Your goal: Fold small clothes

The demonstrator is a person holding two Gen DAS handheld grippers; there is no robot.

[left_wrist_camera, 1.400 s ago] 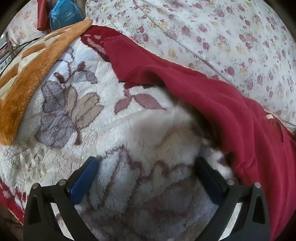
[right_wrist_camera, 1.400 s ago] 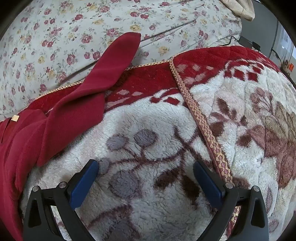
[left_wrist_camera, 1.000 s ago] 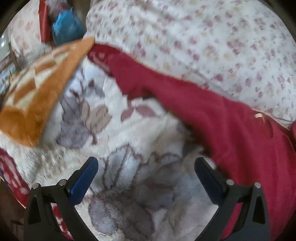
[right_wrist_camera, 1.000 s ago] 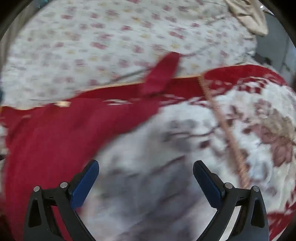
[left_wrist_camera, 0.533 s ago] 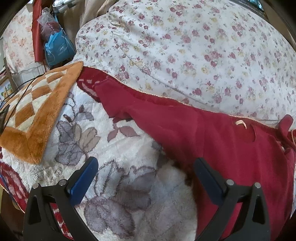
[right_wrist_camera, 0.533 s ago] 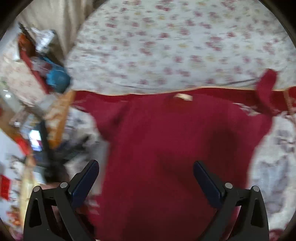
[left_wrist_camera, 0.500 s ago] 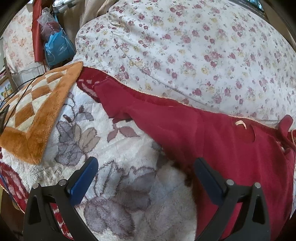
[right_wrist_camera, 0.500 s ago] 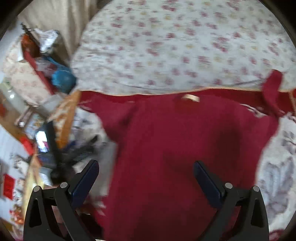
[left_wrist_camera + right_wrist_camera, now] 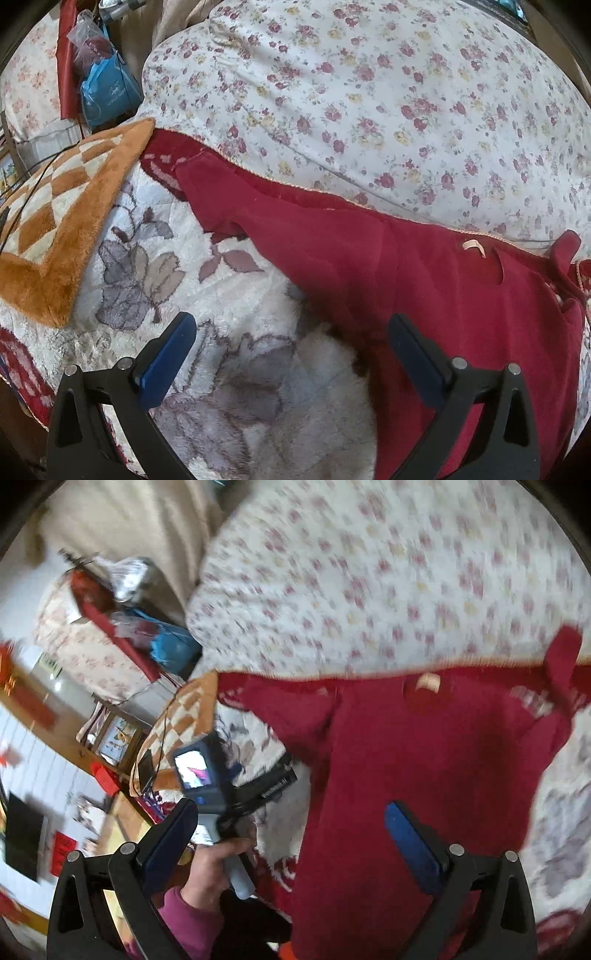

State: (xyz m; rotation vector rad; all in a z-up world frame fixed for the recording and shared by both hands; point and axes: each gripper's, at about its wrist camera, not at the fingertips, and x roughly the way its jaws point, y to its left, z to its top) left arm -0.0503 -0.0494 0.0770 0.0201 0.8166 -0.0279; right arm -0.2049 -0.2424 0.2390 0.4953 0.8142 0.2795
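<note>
Currently red top (image 9: 424,288) lies flat on blanket (image 9: 229,295), sleeve toward 10 o'clock. Soft, light, floppy fleece; best pinch sleeve cuff or hem. Left tongs (image 9: 291,350) and right tongs (image 9: 288,830) both spread, empty.

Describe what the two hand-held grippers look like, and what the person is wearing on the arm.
Both the left hand-held gripper and the right hand-held gripper share one design: black angular plastic frames with silver round bolts, each carrying two flat blue fingers. The right wrist view also shows the left one's grey camera body with a small lit screen and a pale handle. The person's sleeve is magenta-pink.
</note>
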